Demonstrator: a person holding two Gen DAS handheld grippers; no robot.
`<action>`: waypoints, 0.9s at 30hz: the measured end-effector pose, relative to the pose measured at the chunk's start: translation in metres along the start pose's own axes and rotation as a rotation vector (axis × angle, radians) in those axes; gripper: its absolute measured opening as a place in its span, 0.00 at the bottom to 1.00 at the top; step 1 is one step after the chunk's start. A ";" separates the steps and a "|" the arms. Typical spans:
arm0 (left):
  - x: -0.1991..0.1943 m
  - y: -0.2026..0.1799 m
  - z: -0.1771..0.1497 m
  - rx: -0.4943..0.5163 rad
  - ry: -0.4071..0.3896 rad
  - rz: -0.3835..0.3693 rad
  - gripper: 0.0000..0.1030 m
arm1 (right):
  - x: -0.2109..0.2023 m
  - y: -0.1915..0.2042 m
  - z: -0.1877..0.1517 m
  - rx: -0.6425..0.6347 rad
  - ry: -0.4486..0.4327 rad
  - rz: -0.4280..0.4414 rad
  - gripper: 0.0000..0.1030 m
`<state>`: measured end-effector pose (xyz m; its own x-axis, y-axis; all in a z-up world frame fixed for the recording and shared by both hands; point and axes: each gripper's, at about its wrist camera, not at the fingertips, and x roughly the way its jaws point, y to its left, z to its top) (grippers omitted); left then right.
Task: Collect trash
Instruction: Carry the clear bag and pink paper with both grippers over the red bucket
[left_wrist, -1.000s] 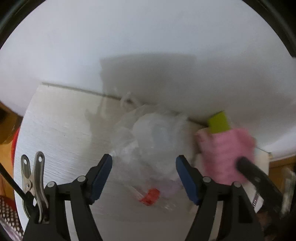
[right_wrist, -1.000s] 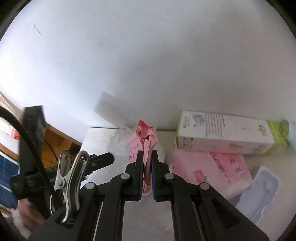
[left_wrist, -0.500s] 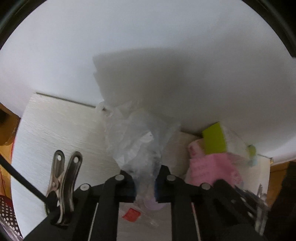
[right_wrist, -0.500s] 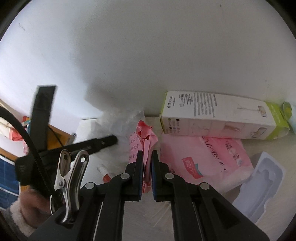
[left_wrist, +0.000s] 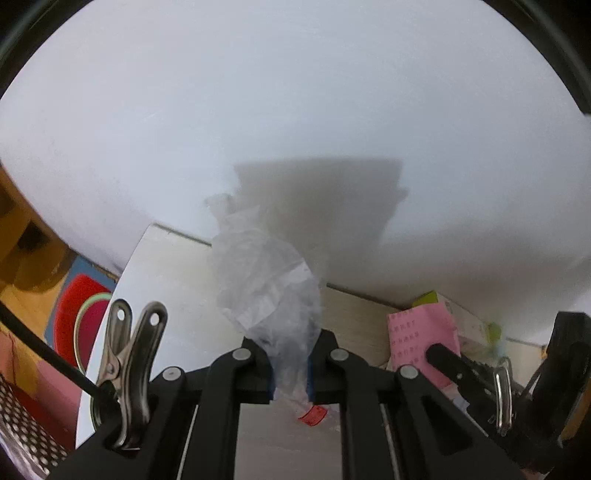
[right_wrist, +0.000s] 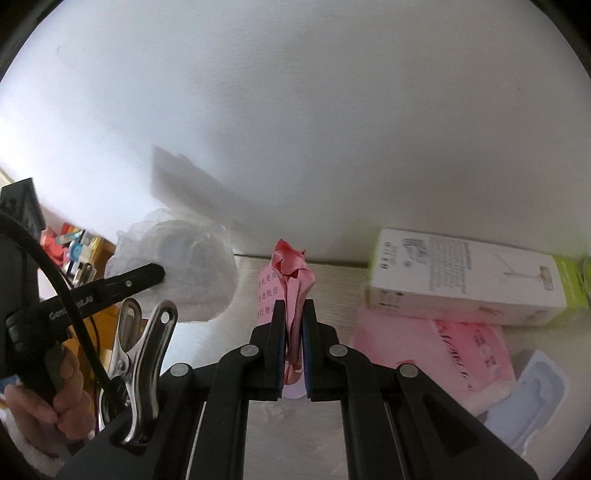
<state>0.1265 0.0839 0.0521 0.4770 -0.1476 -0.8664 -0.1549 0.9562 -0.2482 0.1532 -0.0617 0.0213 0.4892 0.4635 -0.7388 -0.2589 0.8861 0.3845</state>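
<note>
The left gripper is closed tight on a clear plastic bag, held above the table's left edge. The right gripper is clamped on crumpled pink paper. The person's left hand wraps its gripper's handle.

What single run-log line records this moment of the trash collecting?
left gripper: shut on clear plastic bag | right gripper: shut on crumpled pink paper | table: white box, pink pack
</note>
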 end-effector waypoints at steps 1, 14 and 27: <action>-0.004 0.005 -0.001 -0.006 0.001 0.003 0.11 | 0.000 0.003 0.000 -0.012 0.002 0.002 0.08; -0.018 0.014 -0.016 0.047 -0.038 0.153 0.09 | 0.010 0.031 0.016 -0.092 0.040 0.009 0.08; -0.056 0.067 -0.019 -0.050 -0.024 0.026 0.06 | 0.010 0.039 0.014 -0.127 0.075 0.030 0.09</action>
<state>0.0734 0.1518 0.0755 0.4929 -0.1159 -0.8623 -0.2103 0.9459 -0.2473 0.1595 -0.0226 0.0368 0.4174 0.4843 -0.7689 -0.3782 0.8620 0.3376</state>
